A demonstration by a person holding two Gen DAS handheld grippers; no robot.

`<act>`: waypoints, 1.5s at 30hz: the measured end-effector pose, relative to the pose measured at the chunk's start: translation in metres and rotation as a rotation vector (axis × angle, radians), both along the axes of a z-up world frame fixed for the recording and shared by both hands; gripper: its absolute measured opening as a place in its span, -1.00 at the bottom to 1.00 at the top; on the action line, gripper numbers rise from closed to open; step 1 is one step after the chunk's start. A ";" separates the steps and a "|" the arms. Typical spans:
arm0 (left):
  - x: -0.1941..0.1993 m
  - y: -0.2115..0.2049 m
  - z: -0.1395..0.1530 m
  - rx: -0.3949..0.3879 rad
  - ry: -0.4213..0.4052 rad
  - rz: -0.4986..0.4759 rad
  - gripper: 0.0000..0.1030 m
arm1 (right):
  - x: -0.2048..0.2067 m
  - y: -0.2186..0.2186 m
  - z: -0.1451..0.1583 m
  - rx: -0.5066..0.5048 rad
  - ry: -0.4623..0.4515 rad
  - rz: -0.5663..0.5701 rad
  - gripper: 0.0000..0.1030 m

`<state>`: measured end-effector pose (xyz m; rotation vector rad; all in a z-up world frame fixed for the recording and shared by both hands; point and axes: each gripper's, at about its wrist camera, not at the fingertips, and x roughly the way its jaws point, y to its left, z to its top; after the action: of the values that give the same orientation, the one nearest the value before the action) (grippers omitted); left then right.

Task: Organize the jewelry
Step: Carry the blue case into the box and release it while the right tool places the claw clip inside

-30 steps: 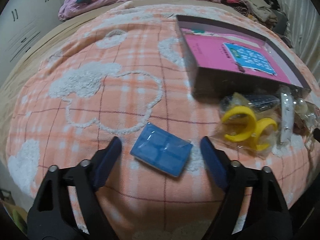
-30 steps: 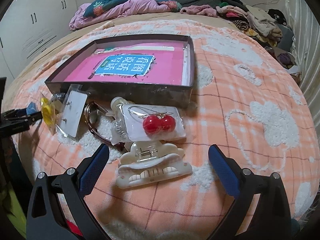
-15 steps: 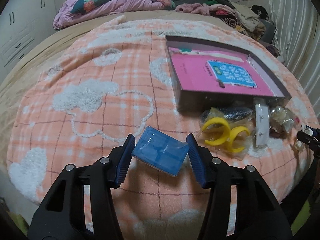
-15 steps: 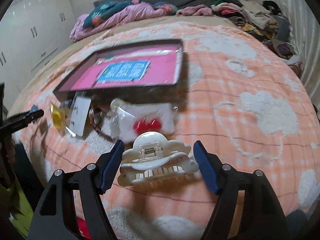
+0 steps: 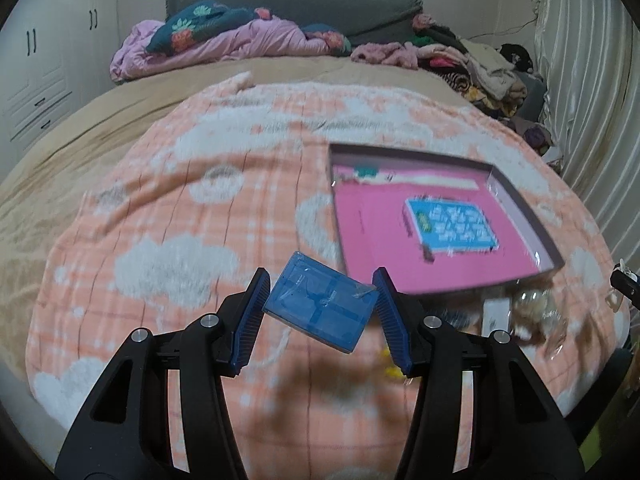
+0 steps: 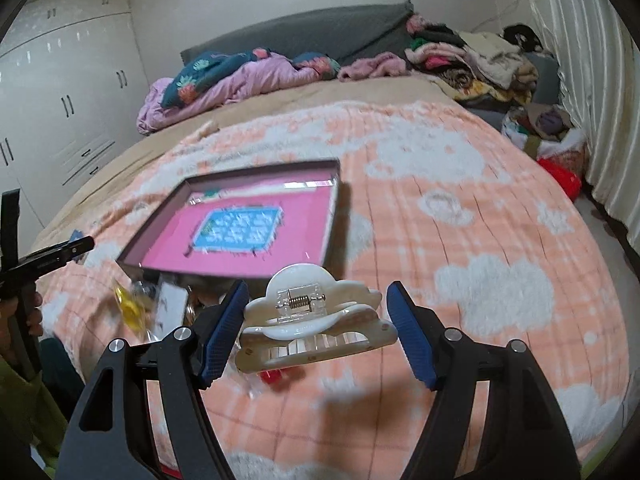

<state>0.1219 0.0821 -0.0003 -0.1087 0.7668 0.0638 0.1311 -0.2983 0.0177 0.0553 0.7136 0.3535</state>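
My left gripper is shut on a flat blue packet and holds it in the air above the orange blanket. My right gripper is shut on a white cloud-shaped hair claw, also lifted. The open dark box with a pink lining lies ahead to the right in the left wrist view and ahead to the left in the right wrist view. Bagged jewelry lies in front of the box: yellow pieces, a white card and a red piece.
Rumpled bedding and a pile of clothes lie at the far end of the bed. White wardrobes stand at the left and a curtain hangs at the right. The left gripper shows at the right wrist view's left edge.
Both grippers closed on their items, then lifted them off the blanket and moved up and forward toward the box.
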 end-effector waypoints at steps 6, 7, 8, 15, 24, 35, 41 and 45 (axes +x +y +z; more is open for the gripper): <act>0.022 -0.011 0.010 0.001 -0.021 -0.022 -0.13 | 0.019 0.028 0.013 0.008 -0.032 0.062 0.36; 0.025 -0.013 0.011 -0.004 -0.022 -0.025 -0.13 | 0.023 0.032 0.014 0.009 -0.034 0.071 0.36; 0.028 -0.015 0.011 -0.008 -0.023 -0.029 -0.13 | 0.026 0.037 0.014 0.011 -0.035 0.078 0.36; 0.052 -0.027 0.010 -0.028 -0.020 -0.044 -0.13 | 0.046 0.073 0.013 0.002 -0.043 0.142 0.36; 0.081 -0.044 -0.005 -0.041 0.013 -0.074 -0.13 | 0.084 0.086 0.001 0.050 0.002 0.116 0.37; 0.097 -0.060 -0.029 -0.035 0.068 -0.099 -0.13 | 0.099 0.088 -0.034 -0.027 0.033 0.084 0.37; 0.102 -0.061 -0.037 -0.034 0.092 -0.094 -0.13 | 0.107 0.084 -0.045 -0.030 0.052 0.066 0.38; 0.103 -0.062 -0.038 -0.030 0.096 -0.090 -0.13 | 0.108 0.083 -0.049 -0.030 0.064 0.062 0.38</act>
<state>0.2249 0.0202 -0.0385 -0.0998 0.8680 -0.0281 0.2396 -0.2157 -0.0312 0.0165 0.7850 0.4022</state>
